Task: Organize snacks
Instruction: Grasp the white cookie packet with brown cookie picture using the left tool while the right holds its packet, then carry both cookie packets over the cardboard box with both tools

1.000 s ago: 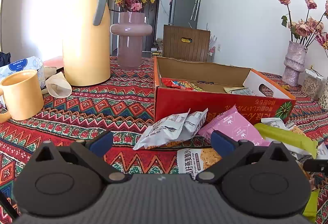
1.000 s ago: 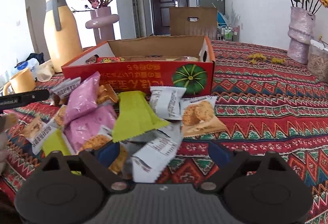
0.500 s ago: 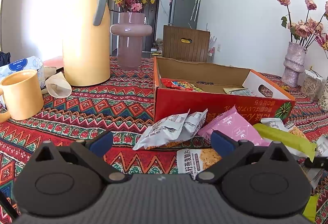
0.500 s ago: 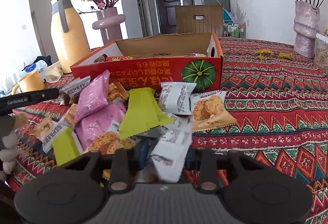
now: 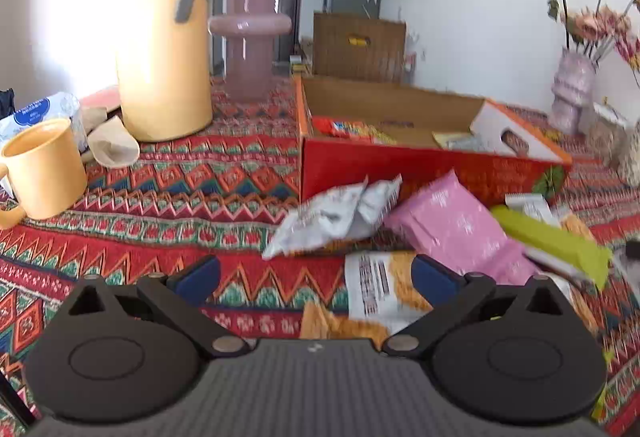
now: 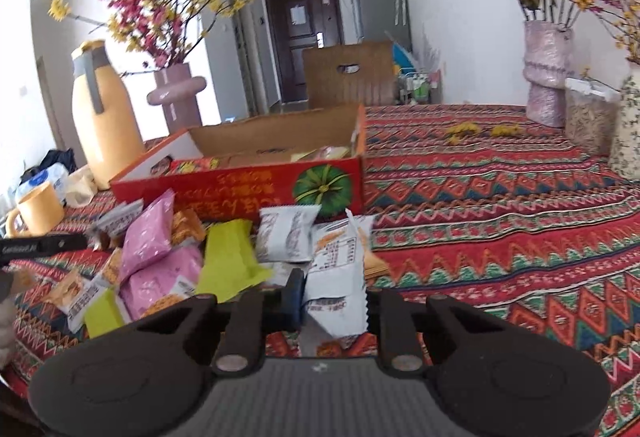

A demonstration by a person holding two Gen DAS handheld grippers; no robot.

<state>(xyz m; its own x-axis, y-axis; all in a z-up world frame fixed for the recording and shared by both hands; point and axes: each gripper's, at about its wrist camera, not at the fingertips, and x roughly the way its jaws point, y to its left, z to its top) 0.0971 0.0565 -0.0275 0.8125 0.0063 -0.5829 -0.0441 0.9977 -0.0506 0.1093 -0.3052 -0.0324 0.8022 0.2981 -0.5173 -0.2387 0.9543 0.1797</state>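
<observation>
My right gripper is shut on a white snack packet with orange print and holds it upright, lifted off the heap. The heap of snacks lies in front of a red cardboard box: pink packets, a lime-green packet, white packets. My left gripper stands open above the cloth, its right pad over a white-and-orange biscuit packet. Close by lie a grey-white packet, a pink packet and the red box, which holds a few snacks.
A yellow jug, a yellow mug, a pink vase and a tissue pack stand at the left. More vases and a jar stand at the far right. A patterned cloth covers the table.
My right gripper closed on the white packet and lifted it from the heap, moving closer to the box. The left view has tilted slightly down; its jaws stay open.
</observation>
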